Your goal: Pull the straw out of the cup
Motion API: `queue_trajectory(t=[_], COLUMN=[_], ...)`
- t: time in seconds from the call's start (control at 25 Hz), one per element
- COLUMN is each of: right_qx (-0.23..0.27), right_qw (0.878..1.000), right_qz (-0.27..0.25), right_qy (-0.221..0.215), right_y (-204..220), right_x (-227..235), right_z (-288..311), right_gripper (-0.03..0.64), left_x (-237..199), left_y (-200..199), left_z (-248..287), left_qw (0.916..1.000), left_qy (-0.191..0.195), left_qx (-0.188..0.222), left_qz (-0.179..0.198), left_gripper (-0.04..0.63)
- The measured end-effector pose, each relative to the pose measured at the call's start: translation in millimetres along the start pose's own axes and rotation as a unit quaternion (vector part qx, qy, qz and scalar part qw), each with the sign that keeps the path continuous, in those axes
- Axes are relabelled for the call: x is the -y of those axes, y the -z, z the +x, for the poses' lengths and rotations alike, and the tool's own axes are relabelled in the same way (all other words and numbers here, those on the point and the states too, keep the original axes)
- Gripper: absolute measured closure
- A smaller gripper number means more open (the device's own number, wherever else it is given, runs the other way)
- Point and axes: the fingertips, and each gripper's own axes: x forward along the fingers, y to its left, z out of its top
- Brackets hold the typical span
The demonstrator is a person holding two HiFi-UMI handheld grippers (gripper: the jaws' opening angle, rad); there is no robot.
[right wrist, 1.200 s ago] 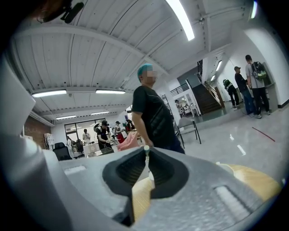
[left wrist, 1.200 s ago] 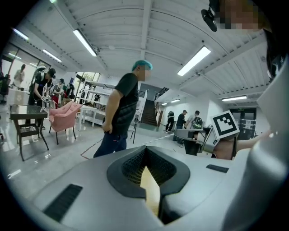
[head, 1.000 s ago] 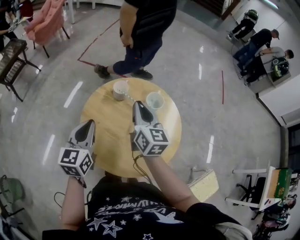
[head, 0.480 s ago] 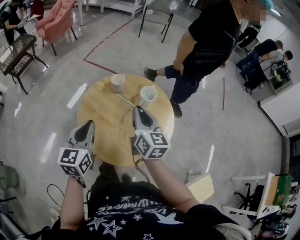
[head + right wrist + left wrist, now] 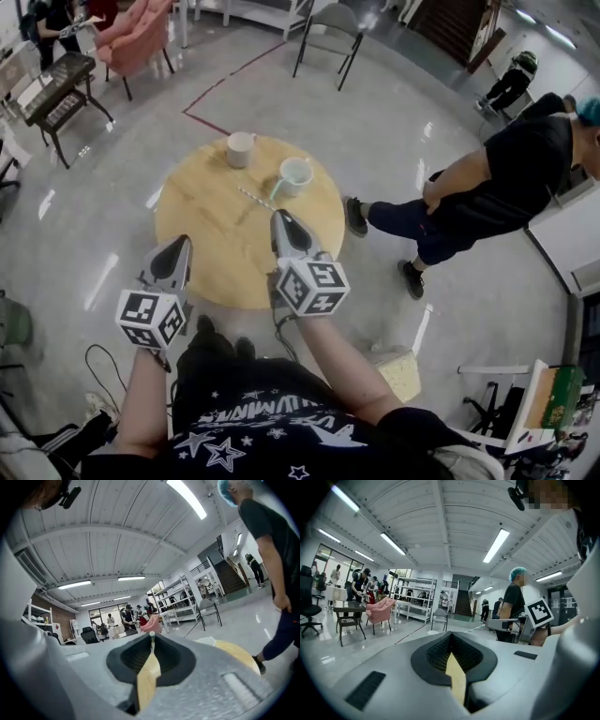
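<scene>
nearest, the left claw (image 5: 178, 246) hangs over the near rim of the round wooden table (image 5: 202, 225). its jaws are pressed together on nothing, and only the wood shows through the slit below the tips. just to its right and a little ahead, the right claw (image 5: 278, 217) is clenched the same way. in the right gripper view a thin pale stub shows at its very tip; i cannot tell whether that is the straw's end or something farther off.

in the head view the striped straw (image 5: 254, 198) lies flat on the table, just ahead and left of the right claw's tip. it is very close to the tip, but contact is unclear. it sits in neither cup. the green-rimmed cup (image 5: 295, 174) stands ahead and slightly right of that claw, and the beige cup (image 5: 241, 148) stands farther ahead; both are upright.

i judge the pull itself done, since the straw is out and resting on the wood. at most, backing the right claw away remains. well off to the right of that claw, beyond the table, a person in black (image 5: 506, 187) is on the floor.
</scene>
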Motion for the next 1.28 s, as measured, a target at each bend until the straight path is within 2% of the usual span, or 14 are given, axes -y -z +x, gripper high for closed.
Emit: queue_trajectory(t=[0.2, 0.96, 1.28], right_qx=[-0.007, -0.018, -0.034], right_qw=[1.0, 1.0, 0.999], right_qz=[0.009, -0.005, -0.01], right_qy=[-0.006, 0.012, 0.019], right_y=[11, 22, 44], right_x=[-1, -47, -69], right_z=[-16, -71, -97], right_gripper=[0.595, 0.595, 0.595], left_x=[4, 13, 14], left_y=[3, 4, 23], left_z=[-14, -83, -119], left_qw=[0.9999, 0.9999, 0.9999], left_qy=[-0.014, -0.004, -0.004], left_qx=[0.004, 0.012, 0.007], left_qz=[-0.002, 0.0, -0.009], left_gripper=[0.59, 0.59, 0.591])
